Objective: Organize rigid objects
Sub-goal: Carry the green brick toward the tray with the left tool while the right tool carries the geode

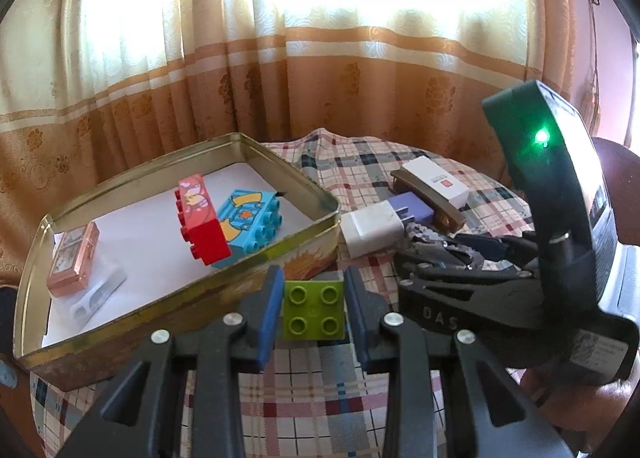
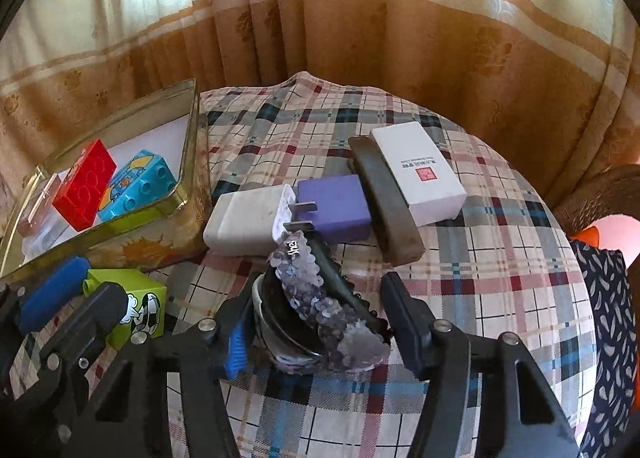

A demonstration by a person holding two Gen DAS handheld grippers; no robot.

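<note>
Lime-green studded plastic brick is bracketed by the spread fingers of the left gripper, with narrow gaps either side, just near of the gold metal tin's wall. Right gripper is spread wide around a sequinned hair clip.

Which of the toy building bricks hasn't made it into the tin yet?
The green brick. It sits on the checked cloth between the left gripper's fingers, while the red brick and blue brick already lie inside the tin.
</note>
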